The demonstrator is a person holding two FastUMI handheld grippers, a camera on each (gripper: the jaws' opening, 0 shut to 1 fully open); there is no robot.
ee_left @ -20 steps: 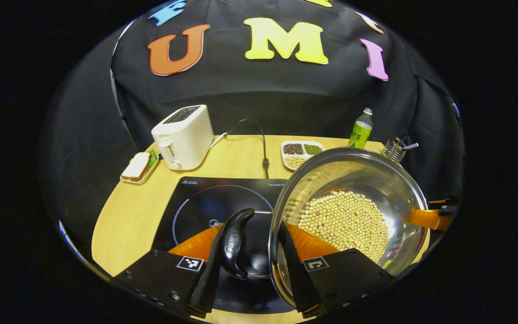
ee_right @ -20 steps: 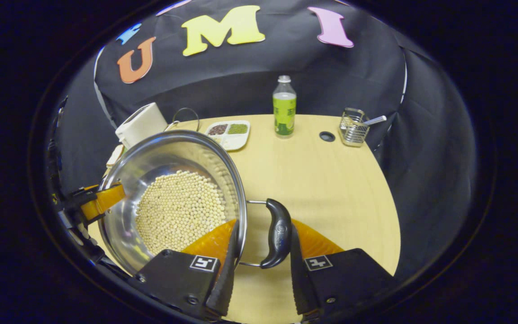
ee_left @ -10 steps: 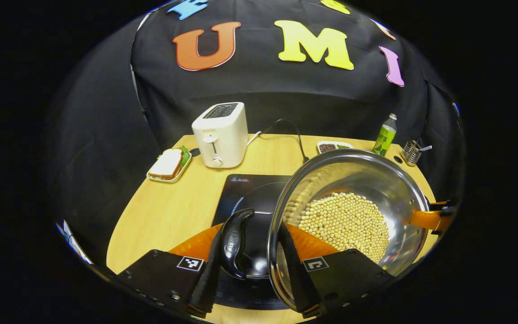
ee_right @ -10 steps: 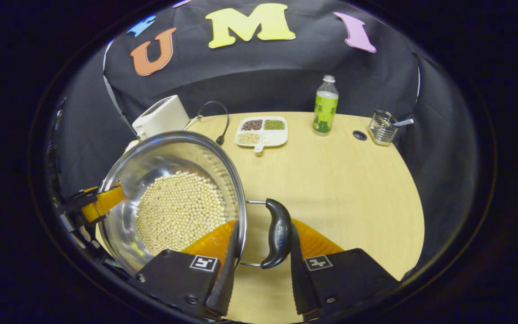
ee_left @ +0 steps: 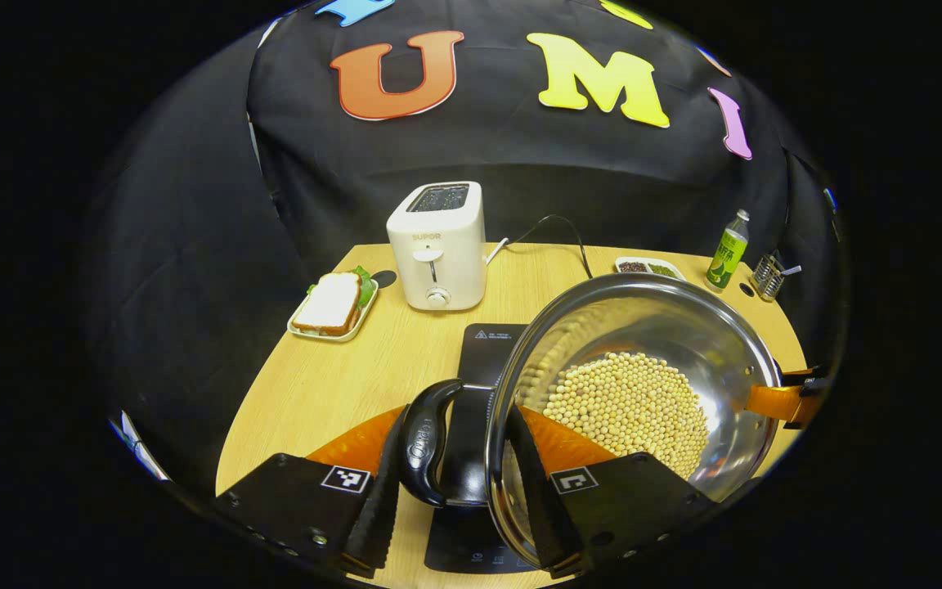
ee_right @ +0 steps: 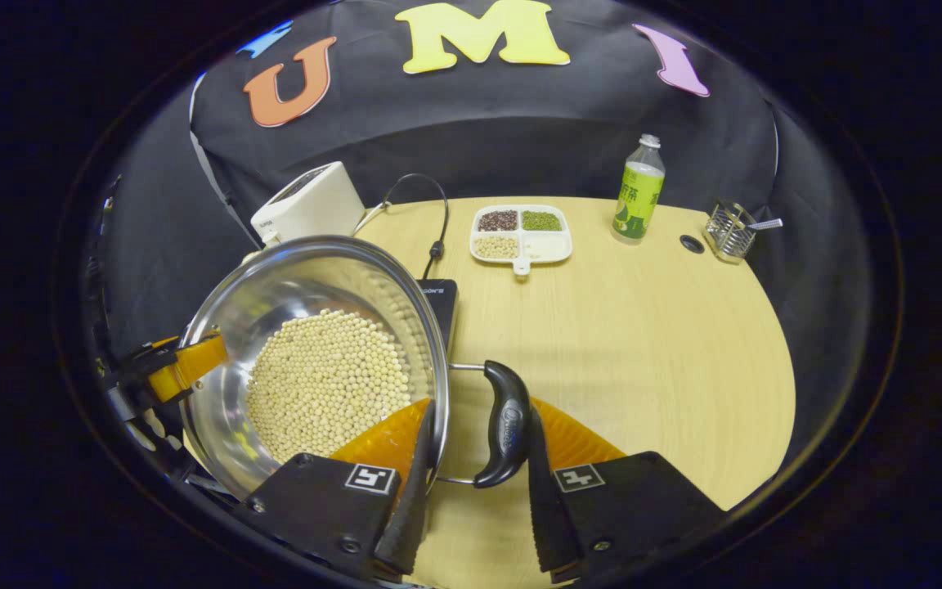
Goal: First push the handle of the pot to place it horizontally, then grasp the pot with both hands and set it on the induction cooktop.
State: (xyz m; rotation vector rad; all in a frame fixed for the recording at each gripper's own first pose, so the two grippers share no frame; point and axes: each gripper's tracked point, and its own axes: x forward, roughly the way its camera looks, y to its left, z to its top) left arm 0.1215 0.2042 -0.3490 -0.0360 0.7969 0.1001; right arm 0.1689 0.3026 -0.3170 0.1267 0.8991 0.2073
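A steel pot [ee_left: 643,327] holding pale beans hangs between both grippers. In the left gripper view my left gripper [ee_left: 455,433] is shut on the pot: one finger presses its black side handle [ee_left: 426,442] and the other sits inside the rim. In the right gripper view my right gripper [ee_right: 479,425] clamps the opposite black handle [ee_right: 504,425] and the pot [ee_right: 307,278] wall the same way. The black induction cooktop [ee_left: 487,348] lies mostly under the pot, and a corner of the cooktop [ee_right: 441,293] peeks out behind it.
A white toaster [ee_left: 438,245] with its cable stands behind the cooktop, with a sandwich on a plate [ee_left: 332,303] to its left. A divided dish of beans [ee_right: 522,231], a green bottle [ee_right: 637,192] and a wire holder [ee_right: 728,231] line the table's far side.
Both grippers carried the pot leftward, so it now hangs over the cooktop and covers most of it. The grips on the handles are unchanged.
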